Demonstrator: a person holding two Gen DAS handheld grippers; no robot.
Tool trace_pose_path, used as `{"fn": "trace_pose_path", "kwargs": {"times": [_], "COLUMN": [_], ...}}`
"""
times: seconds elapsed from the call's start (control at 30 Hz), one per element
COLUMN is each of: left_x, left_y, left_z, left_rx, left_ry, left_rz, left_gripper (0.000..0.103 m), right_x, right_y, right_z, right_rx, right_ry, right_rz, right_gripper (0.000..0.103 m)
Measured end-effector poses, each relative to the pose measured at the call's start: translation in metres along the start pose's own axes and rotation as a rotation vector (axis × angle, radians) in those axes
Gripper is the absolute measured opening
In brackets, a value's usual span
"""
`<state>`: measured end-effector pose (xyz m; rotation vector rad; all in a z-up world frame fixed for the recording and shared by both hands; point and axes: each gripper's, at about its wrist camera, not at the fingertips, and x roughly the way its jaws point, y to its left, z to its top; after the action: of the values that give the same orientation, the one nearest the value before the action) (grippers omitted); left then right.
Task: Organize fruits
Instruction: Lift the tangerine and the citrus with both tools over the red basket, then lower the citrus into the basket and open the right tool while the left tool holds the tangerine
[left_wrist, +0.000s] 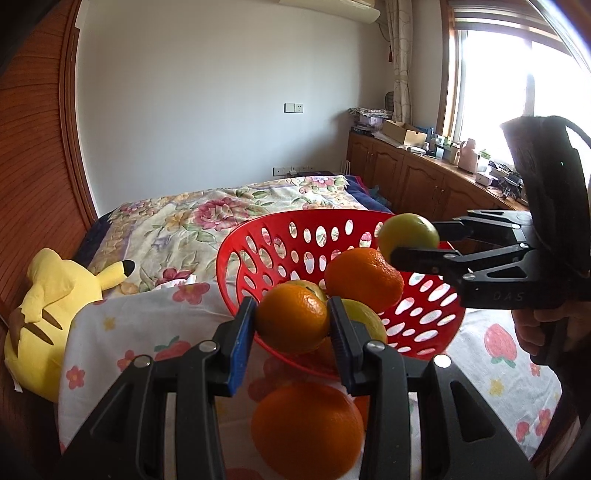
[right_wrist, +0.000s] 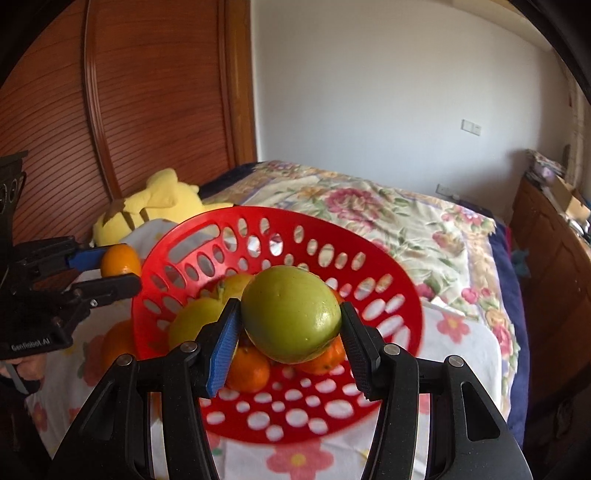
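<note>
A bed (left_wrist: 229, 206) under a floral quilt carries a white flower-print cloth (left_wrist: 147, 332) on its near part. On the cloth stands a red perforated plastic basket (right_wrist: 369, 295) holding oranges and yellow-green fruits. A yellow plush toy (left_wrist: 48, 310) lies left of it. The right tongs (right_wrist: 290, 323) are clamped on a round green fruit (right_wrist: 291, 314) above the basket; the left tongs (left_wrist: 291, 325) grip a round orange (left_wrist: 291, 317) at the basket's near left rim, and another orange (left_wrist: 306, 432) sits below.
</note>
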<state>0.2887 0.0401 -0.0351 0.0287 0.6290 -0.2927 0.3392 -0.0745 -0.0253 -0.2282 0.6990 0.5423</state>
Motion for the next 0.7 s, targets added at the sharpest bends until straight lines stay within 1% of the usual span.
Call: {"fn": "trace_pose_path", "kwargs": {"times": [0.2,0.37,0.47,0.7], "left_x": [0.009,0.012,0.013,0.017], "left_y": [0.002,0.003,0.002,0.001], "left_z": [0.004,0.006,0.008,0.009], "left_rx": [0.002,0.004,0.006,0.013], "left_ry": [0.005,0.006,0.006,0.015], "left_rz": [-0.002,-0.002,-0.003,-0.003], "left_gripper": [0.037,0.037,0.037,0.037], "right_x": [0.024,0.044,0.049,0.052], "right_y": [0.007,0.007,0.004,0.007], "right_z": [0.017,0.027,0.028,0.027], "right_rx": [-0.047,-0.030,0.005,0.000], "right_ry": [0.041,0.082,0.099,0.106], "right_rz": [0.000,0.028,0.078,0.065], "right_gripper": [0.054,0.054,0.054,0.055]}}
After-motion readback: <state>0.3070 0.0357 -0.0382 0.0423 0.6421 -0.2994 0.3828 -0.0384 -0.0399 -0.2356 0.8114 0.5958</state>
